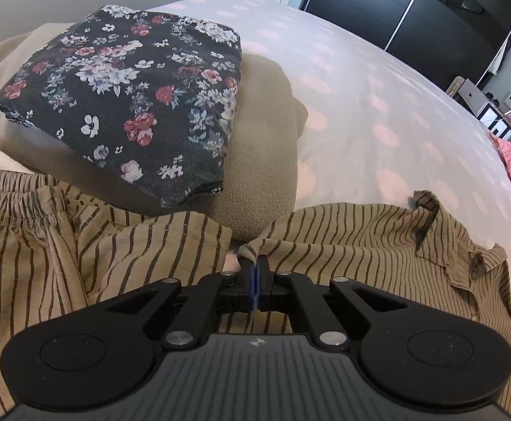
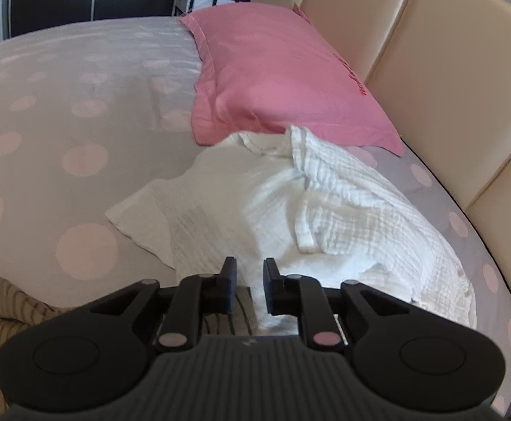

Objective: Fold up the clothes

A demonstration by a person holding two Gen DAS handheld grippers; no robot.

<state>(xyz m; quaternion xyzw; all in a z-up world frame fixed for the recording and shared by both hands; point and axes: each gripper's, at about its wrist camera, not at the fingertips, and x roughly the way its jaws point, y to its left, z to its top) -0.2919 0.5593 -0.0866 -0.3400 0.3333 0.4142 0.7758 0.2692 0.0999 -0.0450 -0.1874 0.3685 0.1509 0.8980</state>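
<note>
The clothes lie spread over a bed [image 1: 378, 80] whose pale cover with faint pink dots fills most of both views. Behind it in the right wrist view stands a cream padded headboard [image 2: 430, 52], and a dark wardrobe [image 1: 413, 10] closes off the far side of the room in the left wrist view.

A pink pillow [image 2: 276, 77] rests at the head of the bed, against the headboard. Just in front of it, touching its lower edge, a white crinkled garment [image 2: 343, 210] lies rumpled on the cover.

In the left wrist view a tan garment with dark stripes [image 1: 343, 231] sprawls unfolded across the near part of the bed, its gathered waistband at the left and a collar-like edge at the right. Beyond it a beige fleece piece [image 1: 266, 147] lies flat, and on top of that sits a dark floral garment [image 1: 125, 98], already folded into a neat rectangle. A corner of the striped cloth also shows at the lower left of the right wrist view.

The left gripper [image 1: 255, 263] points down at the striped garment, its fingers pressed together and pinching a small fold of the striped cloth at its edge.

The right gripper [image 2: 250, 270] hangs over the near edge of the white garment with its fingers [image 2: 230, 273] spread a little apart. Nothing is caught between them; white cloth shows through the gap below.
</note>
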